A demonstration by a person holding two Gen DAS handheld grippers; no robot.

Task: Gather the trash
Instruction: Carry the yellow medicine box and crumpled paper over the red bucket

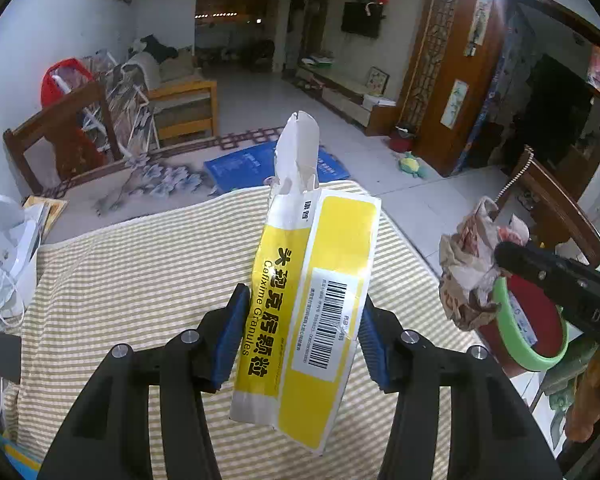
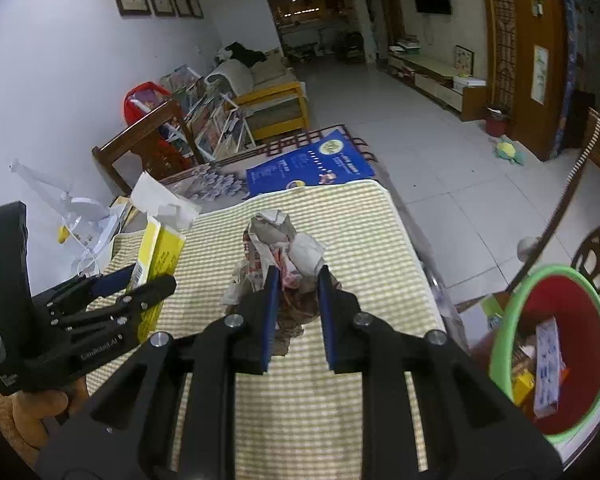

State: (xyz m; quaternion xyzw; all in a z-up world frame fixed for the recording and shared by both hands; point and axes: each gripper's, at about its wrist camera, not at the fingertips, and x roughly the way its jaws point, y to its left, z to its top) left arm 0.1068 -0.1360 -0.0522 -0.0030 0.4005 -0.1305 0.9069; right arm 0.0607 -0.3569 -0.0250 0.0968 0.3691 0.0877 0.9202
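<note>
My left gripper is shut on a yellow and white medicine box with a torn-open top, held upright above the striped tablecloth. The box also shows in the right wrist view, with the left gripper on it. My right gripper is shut on a crumpled wad of paper and plastic wrappers over the cloth. The wad also shows in the left wrist view. A red bin with a green rim stands at the right, holding some boxes.
A white lamp and cables sit at the table's left. Wooden chairs stand at the right and far left. A blue poster lies on the floor beyond the table.
</note>
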